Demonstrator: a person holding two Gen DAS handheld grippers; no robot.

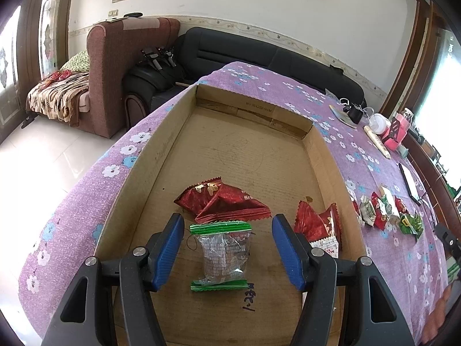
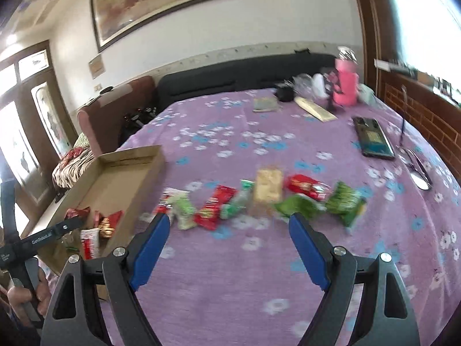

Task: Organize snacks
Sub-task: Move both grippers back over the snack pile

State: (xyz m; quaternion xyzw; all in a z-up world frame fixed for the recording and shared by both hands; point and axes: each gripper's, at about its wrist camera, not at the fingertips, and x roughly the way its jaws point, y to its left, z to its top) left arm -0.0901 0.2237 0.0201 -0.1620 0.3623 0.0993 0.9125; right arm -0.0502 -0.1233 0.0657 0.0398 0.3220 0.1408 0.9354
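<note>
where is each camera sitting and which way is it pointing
Left wrist: on the left gripper, angled down into the cardboard box; its open blue fingers flank a clear green-edged packet without pressing it.
Right wrist: on the right gripper, angled down across the purple tablecloth at a blurred row of snacks; open and empty. At the picture's left edge are a hand and the other gripper.
Shared: box, tablecloth, snack row, red packets in the box, pink bottle, dark sofa.
</note>
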